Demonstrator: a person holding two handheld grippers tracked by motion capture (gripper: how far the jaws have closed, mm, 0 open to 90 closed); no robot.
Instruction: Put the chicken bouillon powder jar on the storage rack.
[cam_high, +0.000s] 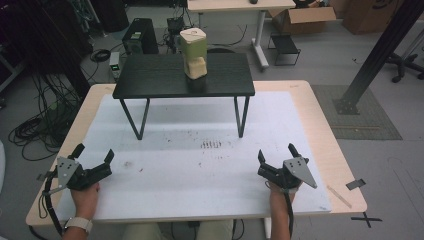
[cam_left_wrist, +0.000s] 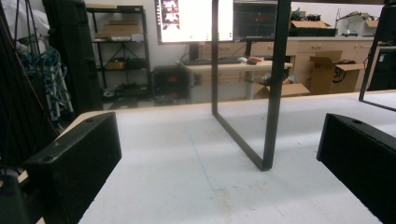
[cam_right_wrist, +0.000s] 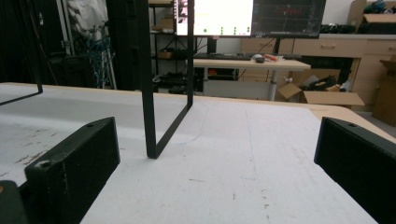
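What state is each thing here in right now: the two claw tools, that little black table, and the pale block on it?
Left gripper: open, empty, low over the white mat.
Right gripper: open, empty.
Small black table: upright on the mat.
Pale block: upright on the black table, untouched.

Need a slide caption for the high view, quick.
Both open grippers, left gripper and right gripper, rest on the white mat; beige container atop black stand.

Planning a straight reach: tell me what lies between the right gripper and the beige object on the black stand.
High view: bare white mat, then the stand's front edge between right gripper and beige object.
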